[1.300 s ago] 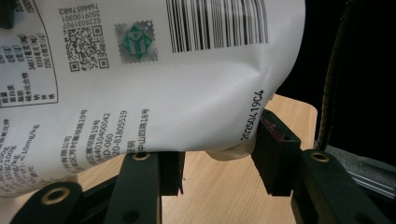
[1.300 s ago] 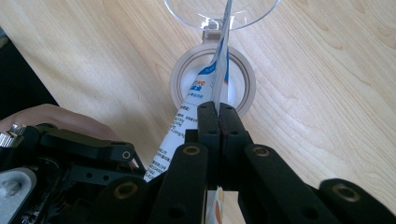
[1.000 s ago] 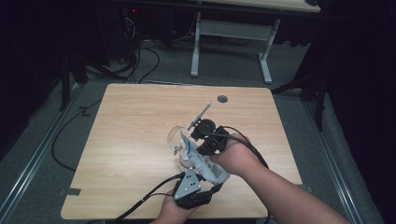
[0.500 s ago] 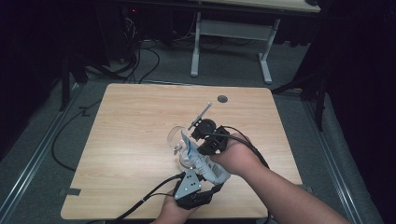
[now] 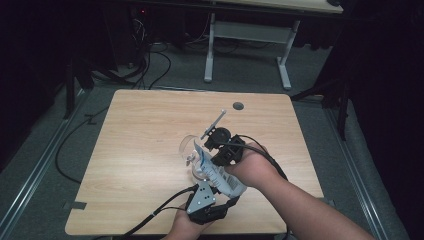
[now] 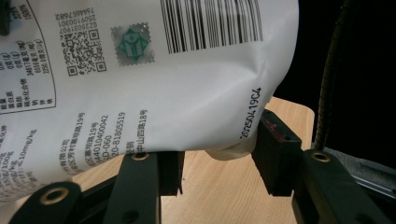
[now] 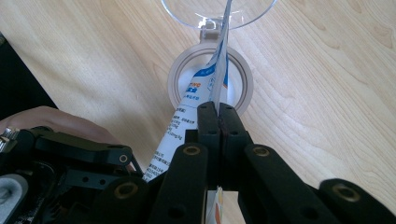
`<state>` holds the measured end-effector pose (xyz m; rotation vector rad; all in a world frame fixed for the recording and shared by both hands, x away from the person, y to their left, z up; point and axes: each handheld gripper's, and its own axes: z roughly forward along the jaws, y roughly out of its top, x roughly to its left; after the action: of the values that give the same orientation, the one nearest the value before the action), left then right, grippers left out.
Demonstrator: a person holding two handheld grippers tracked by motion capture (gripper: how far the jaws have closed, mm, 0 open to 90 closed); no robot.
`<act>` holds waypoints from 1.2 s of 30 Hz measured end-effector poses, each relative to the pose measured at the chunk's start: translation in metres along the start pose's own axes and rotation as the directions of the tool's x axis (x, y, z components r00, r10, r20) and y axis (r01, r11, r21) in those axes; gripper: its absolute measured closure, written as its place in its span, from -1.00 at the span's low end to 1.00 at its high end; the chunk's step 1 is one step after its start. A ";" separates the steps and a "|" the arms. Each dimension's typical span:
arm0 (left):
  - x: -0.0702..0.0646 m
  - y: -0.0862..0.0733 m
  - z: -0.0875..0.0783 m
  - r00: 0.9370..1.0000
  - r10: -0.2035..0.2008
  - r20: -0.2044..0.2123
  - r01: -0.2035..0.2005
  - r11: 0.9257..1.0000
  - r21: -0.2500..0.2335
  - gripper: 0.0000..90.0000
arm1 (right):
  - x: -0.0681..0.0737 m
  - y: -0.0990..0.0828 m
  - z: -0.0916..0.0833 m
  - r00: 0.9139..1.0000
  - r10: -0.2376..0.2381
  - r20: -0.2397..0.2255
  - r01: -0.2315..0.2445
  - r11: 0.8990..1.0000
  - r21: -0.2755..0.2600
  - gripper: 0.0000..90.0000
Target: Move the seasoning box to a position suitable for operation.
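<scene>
Right gripper (image 7: 218, 109) pinches the pouch (image 7: 205, 88) top, left gripper (image 6: 217, 161) clamps its base, aiming it into the jar (image 7: 210, 77)

This is looking like a lab or recording room rather than a home: a bare light-wood table with a round cable hole (image 5: 238, 106) is standing on grey carpet (image 5: 30, 165). Black cables (image 5: 150, 65) are trailing across the floor, and a second desk with white metal legs (image 5: 210, 50) is standing behind in the dark surroundings.
</scene>
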<state>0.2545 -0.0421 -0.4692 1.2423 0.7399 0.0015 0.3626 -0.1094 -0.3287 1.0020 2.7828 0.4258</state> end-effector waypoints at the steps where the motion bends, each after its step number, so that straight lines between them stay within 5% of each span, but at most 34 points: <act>1: 0.000 0.000 0.000 1.000 0.000 0.000 0.000 1.000 0.001 0.27 | 0.000 0.000 0.000 1.000 -0.001 -0.001 0.001 1.000 0.000 1.00; 36: -0.002 0.001 0.000 1.000 0.002 0.011 -0.002 1.000 -0.003 0.26 | 0.000 0.001 -0.002 1.000 -0.004 0.002 0.004 1.000 -0.005 1.00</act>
<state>0.2539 -0.0426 -0.4674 1.2390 0.7291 -0.0024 0.3631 -0.1094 -0.3270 0.9946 2.7803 0.4312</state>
